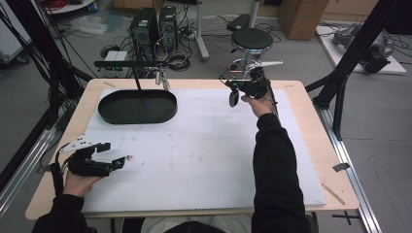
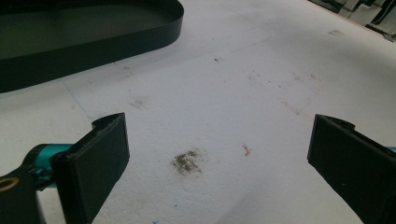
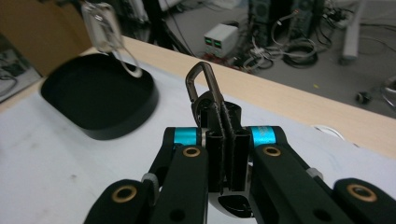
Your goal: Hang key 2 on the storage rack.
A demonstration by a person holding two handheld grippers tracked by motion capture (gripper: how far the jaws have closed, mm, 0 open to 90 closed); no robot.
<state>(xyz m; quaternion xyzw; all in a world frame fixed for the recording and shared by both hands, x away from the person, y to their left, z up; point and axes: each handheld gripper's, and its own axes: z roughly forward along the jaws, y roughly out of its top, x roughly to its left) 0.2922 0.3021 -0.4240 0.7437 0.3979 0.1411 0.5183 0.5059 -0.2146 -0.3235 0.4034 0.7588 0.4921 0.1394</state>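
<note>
Holding the right claw [image 1: 233, 93] up over the far right part of the counter [image 1: 311, 145], well apart from the black tray [image 1: 137, 107] at the far left. Gripping a dark metal clip [image 3: 204, 86] between the two pressed-together jaws, in the right gripper view; clip loop sticking up above the jaw tips, tilted a little to the left. Showing in the high view as a small dark piece [image 1: 233, 98] dangling below the right claw, above the white sheet [image 1: 194, 155] and not touching it.

Resting the left claw [image 1: 116, 154] low at the near left of the counter, jaws spread wide and holding nothing. Looking along it in the left gripper view [image 2: 219, 154]: both black pads far apart, bare white sheet [image 2: 233, 93] between them, marked with a dark smudge [image 2: 187, 162] and a small red fleck [image 2: 246, 150]. Lying ahead and to the left in that view, the tray's [image 2: 116, 44] curved wall.

Hanging near the tray in the right gripper view, a clear tag [image 3: 103, 28] on a wire loop, blurred. Standing at the tray's far side in the high view, a thin black stand [image 1: 131, 64] with a crossbar.
</note>
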